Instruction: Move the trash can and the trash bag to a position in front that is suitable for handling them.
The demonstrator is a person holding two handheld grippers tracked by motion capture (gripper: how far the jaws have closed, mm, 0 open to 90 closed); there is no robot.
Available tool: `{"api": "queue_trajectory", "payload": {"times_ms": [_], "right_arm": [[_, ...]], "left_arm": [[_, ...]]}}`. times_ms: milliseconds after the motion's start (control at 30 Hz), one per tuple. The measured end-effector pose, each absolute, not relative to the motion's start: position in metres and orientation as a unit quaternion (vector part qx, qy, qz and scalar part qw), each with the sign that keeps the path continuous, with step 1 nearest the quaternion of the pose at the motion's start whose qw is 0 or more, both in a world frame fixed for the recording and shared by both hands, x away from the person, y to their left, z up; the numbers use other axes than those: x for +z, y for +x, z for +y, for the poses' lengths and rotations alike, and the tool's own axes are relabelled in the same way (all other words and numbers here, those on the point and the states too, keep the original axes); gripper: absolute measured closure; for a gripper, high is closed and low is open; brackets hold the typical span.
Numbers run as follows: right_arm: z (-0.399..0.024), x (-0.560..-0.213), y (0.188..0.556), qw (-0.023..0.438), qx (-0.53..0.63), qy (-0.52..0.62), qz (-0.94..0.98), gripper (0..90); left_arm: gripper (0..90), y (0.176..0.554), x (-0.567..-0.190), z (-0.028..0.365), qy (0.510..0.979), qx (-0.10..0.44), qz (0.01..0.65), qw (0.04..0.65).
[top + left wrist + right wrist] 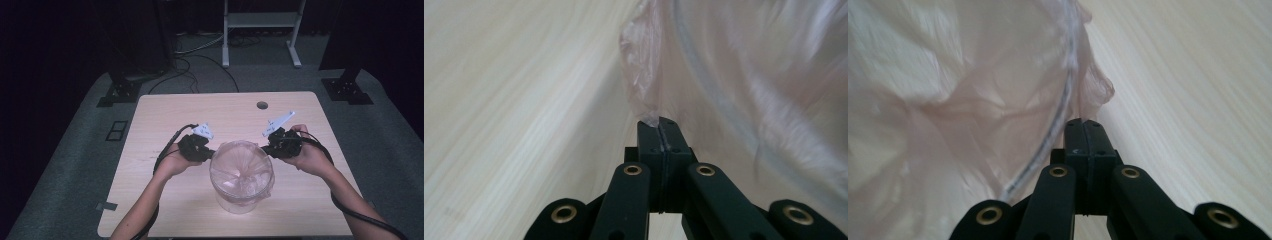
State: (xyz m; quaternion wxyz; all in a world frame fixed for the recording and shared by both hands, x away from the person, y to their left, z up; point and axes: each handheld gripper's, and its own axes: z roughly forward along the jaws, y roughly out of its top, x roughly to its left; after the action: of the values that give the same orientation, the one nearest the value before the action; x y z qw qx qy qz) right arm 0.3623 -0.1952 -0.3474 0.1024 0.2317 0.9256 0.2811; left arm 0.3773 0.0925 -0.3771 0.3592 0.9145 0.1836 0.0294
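- Bag (242, 167) lines a clear bin (239, 200) at the table's (150, 200) near middle; its film is already draped over the rim.
- Left gripper (659, 125) and right gripper (1083, 123) are each clamped on the bag's edge, at opposite sides of the rim.
- Left to do, likely: pulling the edge down snug and letting go.
- Pale wood table, grey carpet, dark curtains, a white frame (260, 30) behind.

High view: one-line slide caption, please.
Both tools, left and right, pinch a plastic bag lining a clear bucket.
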Motion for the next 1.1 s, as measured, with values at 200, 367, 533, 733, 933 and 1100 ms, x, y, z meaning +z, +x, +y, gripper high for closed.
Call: {"api": "queue_trajectory", "payload": {"times_ms": [200, 367, 533, 733, 933, 1100], "right_arm": [[-0.209, -0.347, 0.356, 0.097, 0.313, 0.247, 0.912, 76.2], [-0.226, -0.335, 0.342, 0.094, 0.33, 0.24, 0.908, 72.1], [-0.239, -0.327, 0.319, 0.072, 0.328, 0.207, 0.919, 68.3], [-0.232, -0.33, 0.302, 0.037, 0.305, 0.151, 0.939, 63.4], [-0.219, -0.345, 0.303, 0.03, 0.279, 0.143, 0.949, 62.6], [-0.217, -0.354, 0.31, 0.03, 0.266, 0.151, 0.951, 62.6]], "left_arm": [[69.6, 0.373, -0.376, 0.115, 0.895, 0.031, 0.196, 0.399], [61.2, 0.361, -0.359, 0.131, 0.895, 0.039, 0.182, 0.404], [53.4, 0.345, -0.348, 0.137, 0.901, 0.023, 0.139, 0.411], [47.4, 0.334, -0.351, 0.123, 0.923, 0.001, 0.076, 0.377], [48.2, 0.335, -0.363, 0.116, 0.928, -0.018, 0.059, 0.367], [45.6, 0.337, -0.371, 0.109, 0.932, -0.015, 0.067, 0.356]]}}
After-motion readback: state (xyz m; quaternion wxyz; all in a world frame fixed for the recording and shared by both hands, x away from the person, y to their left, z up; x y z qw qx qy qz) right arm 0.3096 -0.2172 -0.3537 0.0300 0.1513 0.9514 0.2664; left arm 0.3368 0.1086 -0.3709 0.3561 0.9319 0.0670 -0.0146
